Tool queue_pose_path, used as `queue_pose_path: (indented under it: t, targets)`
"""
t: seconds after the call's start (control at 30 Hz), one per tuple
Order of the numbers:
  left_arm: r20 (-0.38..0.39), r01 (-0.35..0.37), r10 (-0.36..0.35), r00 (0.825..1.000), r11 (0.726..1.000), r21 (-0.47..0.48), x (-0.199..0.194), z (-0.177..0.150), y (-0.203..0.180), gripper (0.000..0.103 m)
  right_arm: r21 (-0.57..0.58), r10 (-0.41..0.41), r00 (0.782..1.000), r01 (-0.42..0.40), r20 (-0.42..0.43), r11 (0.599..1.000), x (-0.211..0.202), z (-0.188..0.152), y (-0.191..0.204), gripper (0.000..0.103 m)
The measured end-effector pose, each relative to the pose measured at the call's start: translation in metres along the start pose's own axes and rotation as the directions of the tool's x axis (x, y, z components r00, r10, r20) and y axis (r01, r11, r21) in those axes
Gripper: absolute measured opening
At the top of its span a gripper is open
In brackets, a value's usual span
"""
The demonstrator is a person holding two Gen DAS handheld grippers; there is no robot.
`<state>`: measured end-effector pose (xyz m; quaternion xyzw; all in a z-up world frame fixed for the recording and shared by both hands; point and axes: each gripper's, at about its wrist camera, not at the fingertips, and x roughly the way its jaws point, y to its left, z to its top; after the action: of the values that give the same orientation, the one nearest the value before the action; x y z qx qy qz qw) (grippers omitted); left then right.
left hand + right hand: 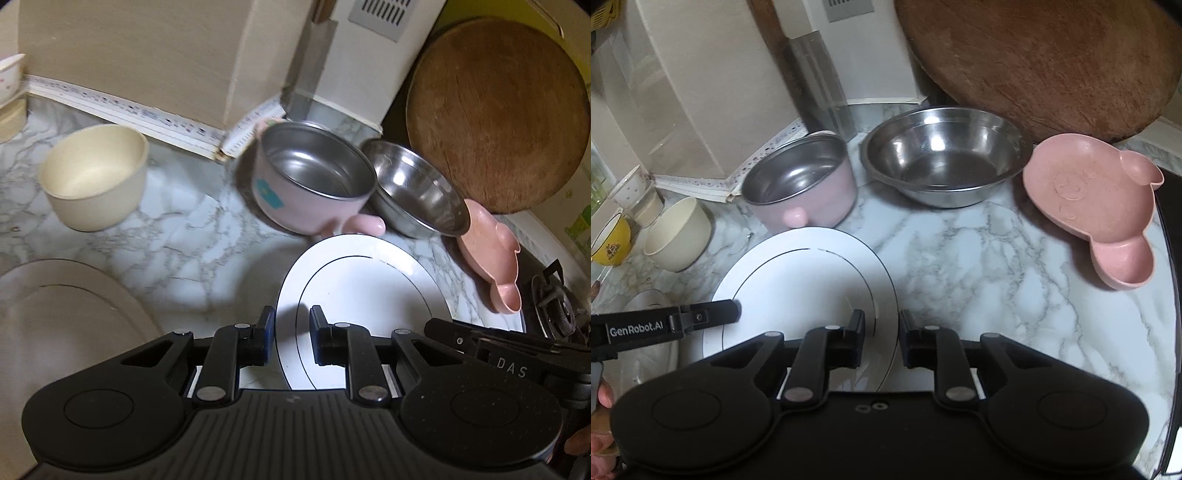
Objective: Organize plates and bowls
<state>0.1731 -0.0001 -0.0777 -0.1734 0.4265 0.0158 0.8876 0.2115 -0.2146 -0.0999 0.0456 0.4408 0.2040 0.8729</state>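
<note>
**With Both Claws on Its Rim, the White Plate Comes Off the Surface**

While each narrowed claw, left (291, 334) and right (881, 338), pinches an opposite edge, the white plate (809, 280) hangs level above the marble surface (979, 258), likely for stacking. Pink-sided bowl (801, 184) and steel bowl (942, 158) wait behind.

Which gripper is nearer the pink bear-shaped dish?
Right. The right gripper straddles the white plate's right rim, with open counter between it and the pink dish. The left gripper is at the plate's opposite rim, farther away.
</note>
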Motion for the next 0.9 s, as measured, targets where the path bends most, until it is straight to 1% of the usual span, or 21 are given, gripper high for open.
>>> queue_pose_path:
  t: [0.27, 0.47, 0.73, 0.9]
  targets:
    - [0.016, -0.041, 0.042, 0.999, 0.997, -0.072, -0.03, -0.005, 0.035, 0.019, -0.025, 0.035, 0.999, -0.036, -0.021, 0.999, -0.006, -0.001, 0.038, 0.02]
    - [0.036, -0.087, 0.093, 0.995, 0.987, -0.138, -0.057, -0.015, 0.073, 0.019, -0.074, 0.093, 0.995, -0.095, -0.033, 0.993, -0.005, 0.001, 0.075, 0.02]
    - [0.033, -0.149, 0.161, 0.986, 0.963, -0.224, -0.085, -0.034, 0.128, 0.019, -0.147, 0.159, 0.984, -0.169, -0.08, 0.975, 0.008, -0.004, 0.133, 0.02]
    - [0.006, -0.178, 0.186, 0.982, 0.947, -0.268, -0.09, -0.048, 0.156, 0.019, -0.202, 0.181, 0.977, -0.201, -0.112, 0.959, 0.016, -0.011, 0.164, 0.02]
